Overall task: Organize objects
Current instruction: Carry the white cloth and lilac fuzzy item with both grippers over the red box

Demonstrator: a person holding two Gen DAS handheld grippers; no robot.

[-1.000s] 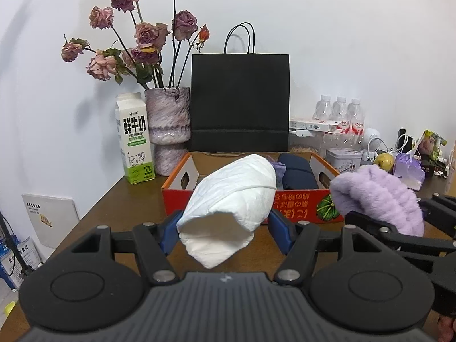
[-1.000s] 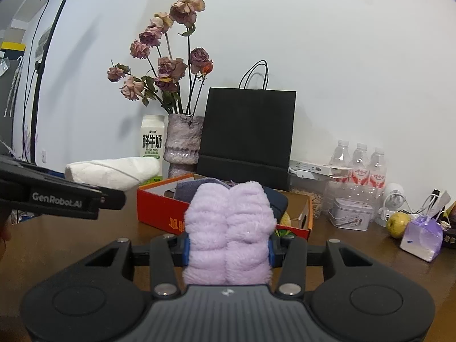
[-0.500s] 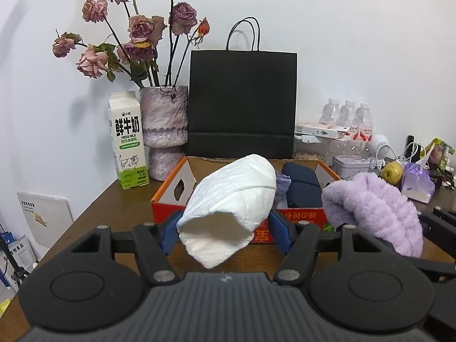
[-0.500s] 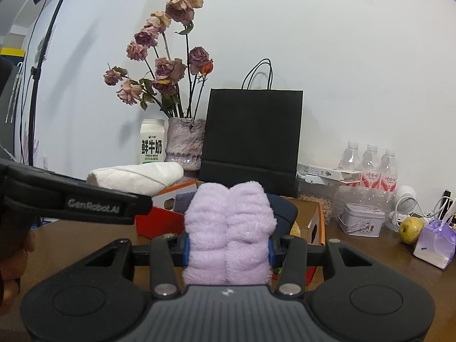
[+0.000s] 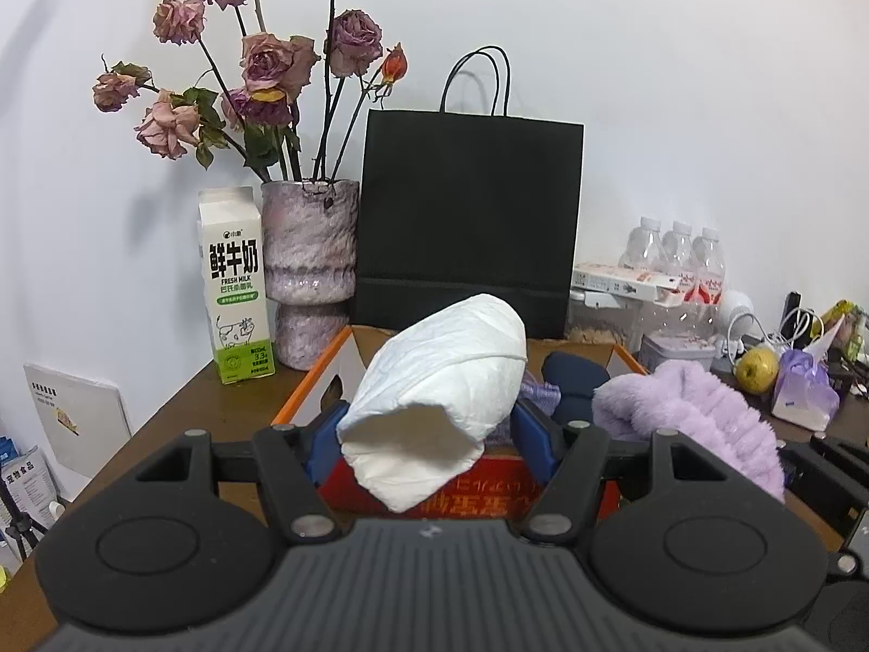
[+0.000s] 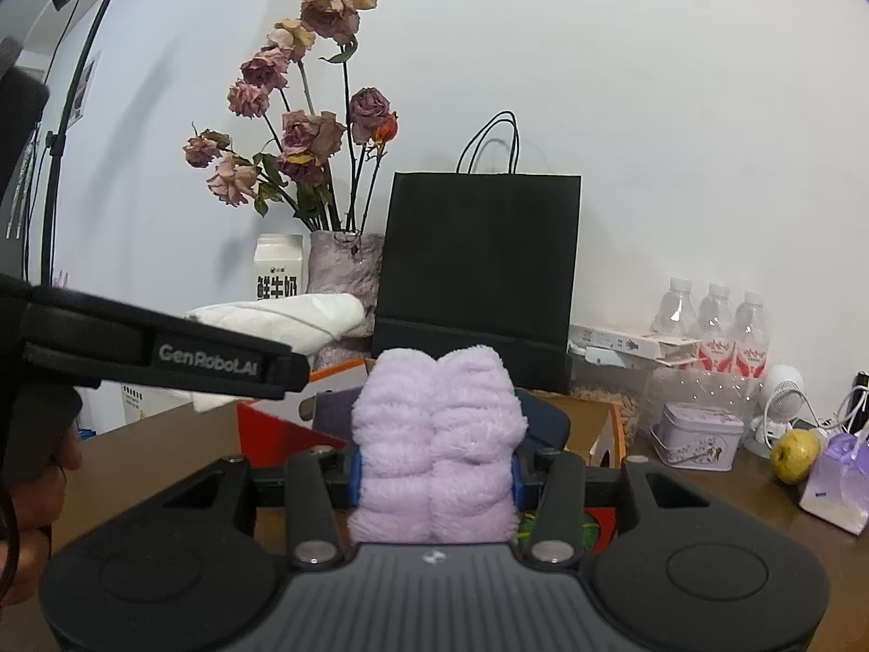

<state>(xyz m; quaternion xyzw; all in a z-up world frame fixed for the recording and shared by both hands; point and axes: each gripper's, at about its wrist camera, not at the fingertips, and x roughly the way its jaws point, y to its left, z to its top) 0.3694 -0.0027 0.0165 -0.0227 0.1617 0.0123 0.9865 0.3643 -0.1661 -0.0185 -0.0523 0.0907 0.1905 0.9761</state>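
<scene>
Left wrist view: the left gripper (image 5: 429, 429) clamps a white rolled cloth (image 5: 440, 396) just above the near edge of the red box (image 5: 489, 494). The right gripper (image 6: 434, 475) squeezes a purple fluffy roll (image 6: 434, 434). Soft rolls could unroll or snag the box rim.

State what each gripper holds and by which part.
Left gripper: white rolled cloth, clamped near its nearer end. Right gripper: purple fluffy cloth, clamped across its folded middle.

A milk carton (image 5: 234, 285) stands beside the vase (image 5: 310, 271) (dried roses), black bag (image 5: 468, 223) adjacent.
</scene>
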